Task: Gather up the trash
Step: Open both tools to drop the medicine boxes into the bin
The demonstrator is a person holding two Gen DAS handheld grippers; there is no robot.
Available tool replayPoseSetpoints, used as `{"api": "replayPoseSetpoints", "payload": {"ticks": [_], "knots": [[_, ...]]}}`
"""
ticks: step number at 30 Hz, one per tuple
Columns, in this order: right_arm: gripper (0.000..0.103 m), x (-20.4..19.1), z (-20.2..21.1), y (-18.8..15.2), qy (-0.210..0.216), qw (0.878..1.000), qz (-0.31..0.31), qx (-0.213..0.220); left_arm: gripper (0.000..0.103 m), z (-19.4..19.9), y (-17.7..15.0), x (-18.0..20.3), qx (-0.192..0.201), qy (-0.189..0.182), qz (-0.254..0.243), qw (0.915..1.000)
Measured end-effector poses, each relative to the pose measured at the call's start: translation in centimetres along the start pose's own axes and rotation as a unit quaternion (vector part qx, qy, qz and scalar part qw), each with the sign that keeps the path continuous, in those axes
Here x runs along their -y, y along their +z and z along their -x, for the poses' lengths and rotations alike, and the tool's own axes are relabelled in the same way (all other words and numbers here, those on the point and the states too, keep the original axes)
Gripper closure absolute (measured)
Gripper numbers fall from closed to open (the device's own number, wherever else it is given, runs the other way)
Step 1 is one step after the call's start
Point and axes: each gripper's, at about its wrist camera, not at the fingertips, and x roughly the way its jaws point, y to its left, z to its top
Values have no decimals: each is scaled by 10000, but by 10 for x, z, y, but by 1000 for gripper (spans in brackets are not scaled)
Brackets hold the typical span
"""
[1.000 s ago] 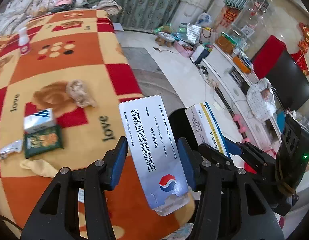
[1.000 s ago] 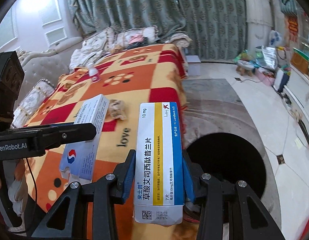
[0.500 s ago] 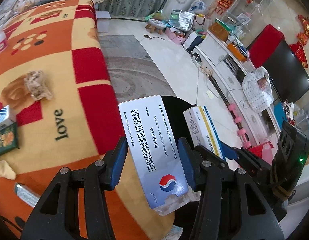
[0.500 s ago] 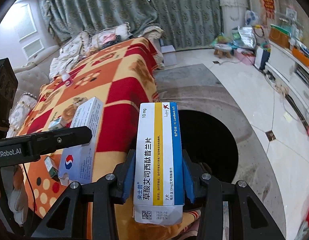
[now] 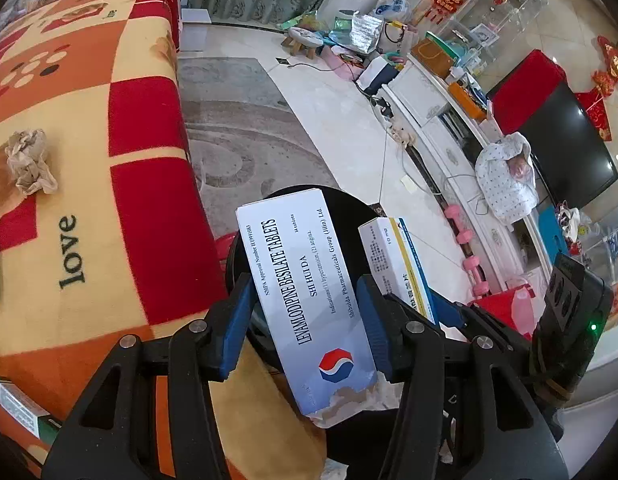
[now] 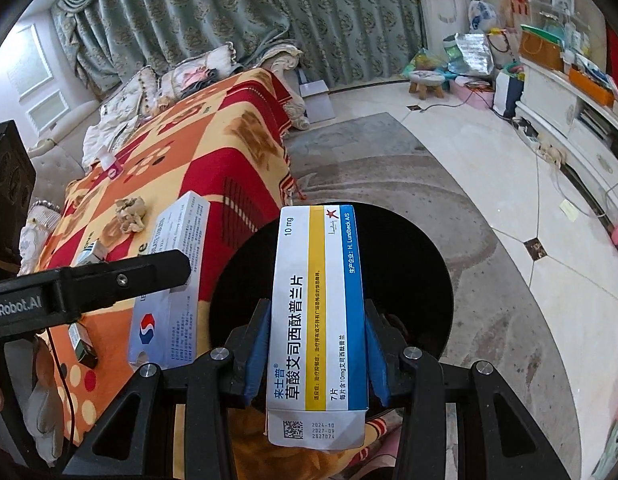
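Evidently both cartons are light, thin card: the left gripper (image 5: 305,328) is clamped across the flat faces of the white tablet box (image 5: 305,304), and the right gripper (image 6: 315,354) likewise squeezes the yellow-and-blue striped box (image 6: 319,320). Each is gripped low, near its torn or flapped end, over the black round bin (image 6: 421,280) at 12 o'clock. Crumpled tissue (image 5: 29,160) lies on the fleecy checked blanket (image 5: 109,152) at 10 o'clock.
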Motion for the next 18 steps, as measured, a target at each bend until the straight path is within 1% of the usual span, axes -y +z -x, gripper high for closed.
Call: {"api": "replayPoseSetpoints", "payload": {"ticks": [2, 3, 4, 5, 10, 15, 18], "knots": [[61, 3, -1, 1, -33, 10000, -43, 4, 51, -1, 1, 0, -27, -20, -1, 10000], [57, 4, -1, 1, -50, 10000, -66, 3, 51, -1, 1, 1, -33, -27, -6, 10000], [55, 4, -1, 1, -61, 9999, -81, -2, 48, 0, 1, 1, -29, -35, -4, 10000], [55, 5, -1, 1, -66, 9999, -86, -5, 46, 0, 1, 1, -22, -46, 1, 10000], [53, 1, -1, 1, -83, 10000, -28, -30, 45, 4, 0, -5, -3, -15, 38, 10000], [52, -7, 0, 2, -68, 10000, 44, -34, 45, 15, -2, -11, 105, 135, 33, 9998], [52, -13, 0, 1, -51, 9999, 89, -43, 45, 24, -4, -15, 204, 290, -10, 9994]]}}
